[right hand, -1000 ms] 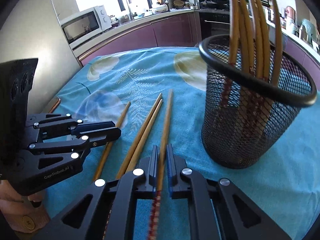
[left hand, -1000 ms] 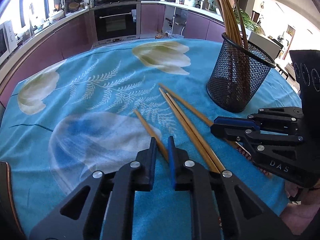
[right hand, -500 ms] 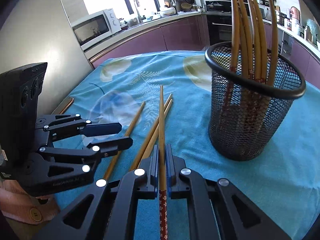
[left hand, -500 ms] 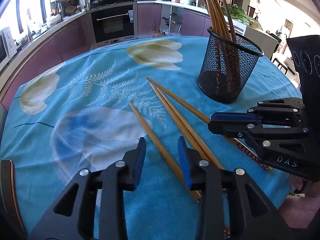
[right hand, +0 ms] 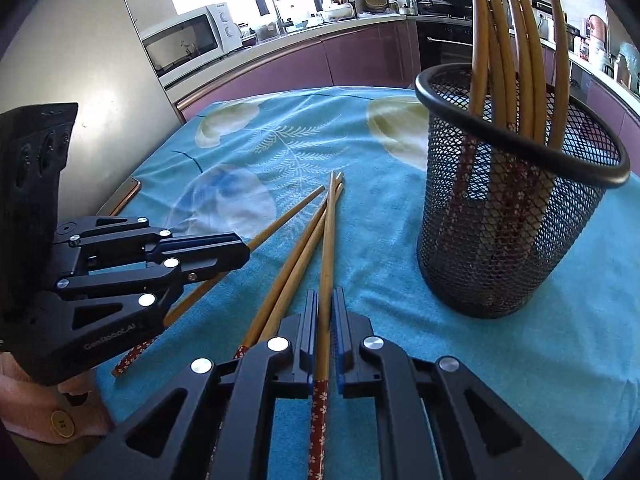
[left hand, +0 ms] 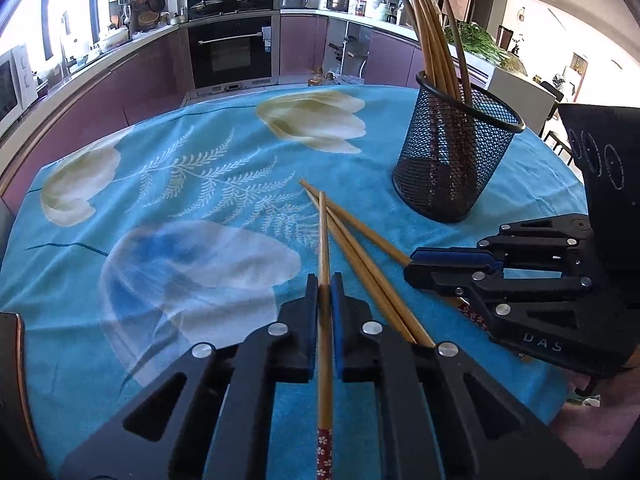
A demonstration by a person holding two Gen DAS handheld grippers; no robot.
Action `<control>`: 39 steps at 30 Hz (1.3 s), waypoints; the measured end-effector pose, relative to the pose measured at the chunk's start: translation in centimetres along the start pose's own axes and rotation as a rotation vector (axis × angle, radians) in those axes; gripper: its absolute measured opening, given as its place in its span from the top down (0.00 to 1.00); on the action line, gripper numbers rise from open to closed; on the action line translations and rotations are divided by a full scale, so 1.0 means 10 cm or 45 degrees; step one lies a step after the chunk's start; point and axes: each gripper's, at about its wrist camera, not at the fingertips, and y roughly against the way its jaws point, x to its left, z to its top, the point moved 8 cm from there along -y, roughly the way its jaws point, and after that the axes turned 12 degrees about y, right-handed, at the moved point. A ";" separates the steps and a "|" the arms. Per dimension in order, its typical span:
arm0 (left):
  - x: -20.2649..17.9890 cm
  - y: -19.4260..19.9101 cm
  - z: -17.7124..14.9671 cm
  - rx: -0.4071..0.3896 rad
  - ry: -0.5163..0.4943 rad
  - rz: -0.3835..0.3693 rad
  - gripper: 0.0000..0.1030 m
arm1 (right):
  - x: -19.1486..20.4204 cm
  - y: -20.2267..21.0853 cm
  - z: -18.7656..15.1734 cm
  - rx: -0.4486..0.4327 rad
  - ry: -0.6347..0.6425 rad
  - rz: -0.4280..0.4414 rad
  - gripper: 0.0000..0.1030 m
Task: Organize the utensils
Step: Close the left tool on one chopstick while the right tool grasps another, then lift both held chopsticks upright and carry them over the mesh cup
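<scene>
My left gripper (left hand: 325,280) is shut on a bamboo chopstick (left hand: 323,232) that points away over the cloth, its red patterned end toward the camera. In the right wrist view the left gripper (right hand: 236,250) appears at the left with that chopstick (right hand: 288,216). Beside it my right gripper (right hand: 325,296) is shut on a second chopstick (right hand: 329,232); the left wrist view has this gripper (left hand: 412,266) at the right. Two loose chopsticks (left hand: 374,276) (right hand: 296,256) lie side by side between the grippers. A black mesh cup (left hand: 452,168) (right hand: 500,240) holding several chopsticks stands upright further back on the right.
A teal flowered tablecloth (left hand: 180,184) covers the table. Its near edge runs just below both grippers, and a pink sleeve (right hand: 36,404) shows at the lower left. Purple kitchen cabinets, an oven (left hand: 232,52) and a microwave (right hand: 188,40) stand beyond the table.
The left gripper opened over the leftmost chopstick, then shut on it, and the stick now lines up with the jaws. The right gripper kept its chopstick and raised its tip slightly.
</scene>
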 end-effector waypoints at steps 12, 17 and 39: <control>-0.04 -0.12 -0.10 0.089 -0.026 -0.043 0.92 | -0.01 0.08 0.00 -0.030 -0.001 0.009 0.94; -0.04 -0.08 -0.05 0.072 0.002 -0.061 0.93 | -0.01 0.23 0.02 -0.084 -0.001 0.022 0.94; -0.35 0.87 0.48 -0.117 0.004 -0.412 0.93 | -0.22 1.10 0.26 -0.402 -0.033 0.010 0.94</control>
